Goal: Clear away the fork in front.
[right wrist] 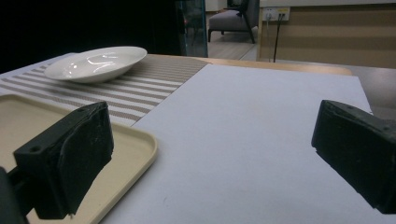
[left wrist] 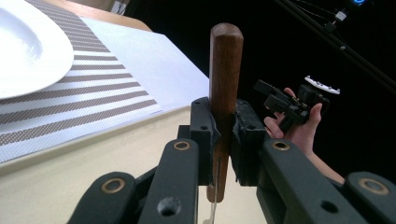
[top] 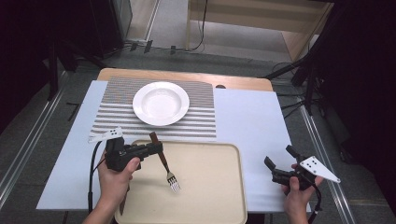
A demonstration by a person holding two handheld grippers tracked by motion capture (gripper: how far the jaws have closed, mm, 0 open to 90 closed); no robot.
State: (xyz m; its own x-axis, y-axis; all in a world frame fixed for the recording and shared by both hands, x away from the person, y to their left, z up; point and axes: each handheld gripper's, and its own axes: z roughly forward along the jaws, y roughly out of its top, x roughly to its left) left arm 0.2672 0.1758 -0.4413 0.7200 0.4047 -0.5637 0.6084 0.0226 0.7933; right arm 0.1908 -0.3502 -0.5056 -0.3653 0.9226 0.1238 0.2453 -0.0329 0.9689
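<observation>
A: Item: fork (top: 164,163), wooden handle clamped in the left gripper (top: 156,148), tines hanging over the tray (top: 219,196). Right gripper (top: 279,161): jaws spread, empty, beside the tray.

B: Risk?

A: Grip sits high on the smooth handle; the fork may pivot or slip before reaching the plate (top: 160,103).
</observation>
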